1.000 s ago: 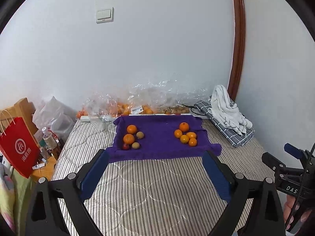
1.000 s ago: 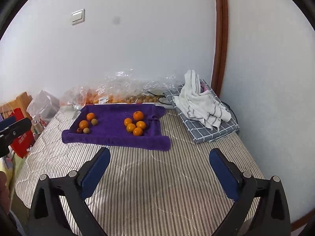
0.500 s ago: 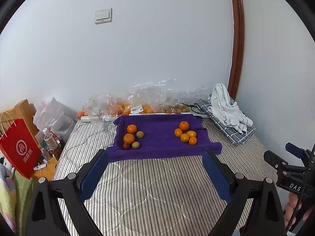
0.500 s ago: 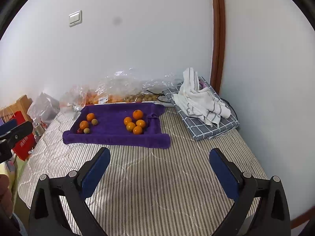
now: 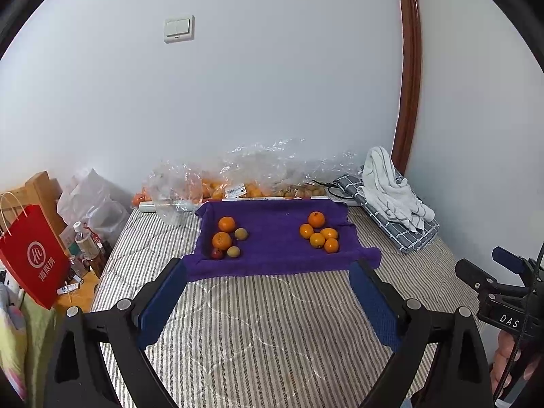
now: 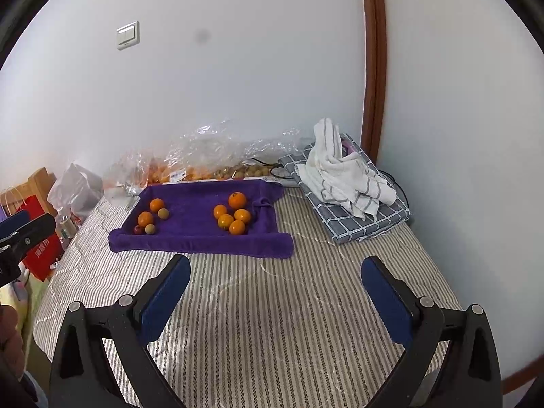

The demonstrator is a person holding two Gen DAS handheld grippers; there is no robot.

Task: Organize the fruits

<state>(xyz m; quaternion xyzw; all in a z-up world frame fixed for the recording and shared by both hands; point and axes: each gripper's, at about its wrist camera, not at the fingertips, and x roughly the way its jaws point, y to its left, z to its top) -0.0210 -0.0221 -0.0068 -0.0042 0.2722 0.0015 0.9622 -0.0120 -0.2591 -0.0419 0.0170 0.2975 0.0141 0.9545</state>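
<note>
Fruits in two clusters, a mixed group (image 5: 227, 238) and five oranges (image 5: 319, 232), lie on the purple towel (image 5: 278, 248) straight ahead of our left gripper (image 5: 268, 301) and ahead-left of our right gripper (image 6: 277, 294), both wide apart, empty, well short.

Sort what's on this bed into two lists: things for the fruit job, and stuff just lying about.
For the job:
- purple towel
- left pile: oranges, brownish fruits, one red fruit
- right cluster of five oranges
- open left gripper
- open right gripper

Lying about:
- white striped cloth
- grey checked fabric
- red paper bag
- clear plastic bags
</note>
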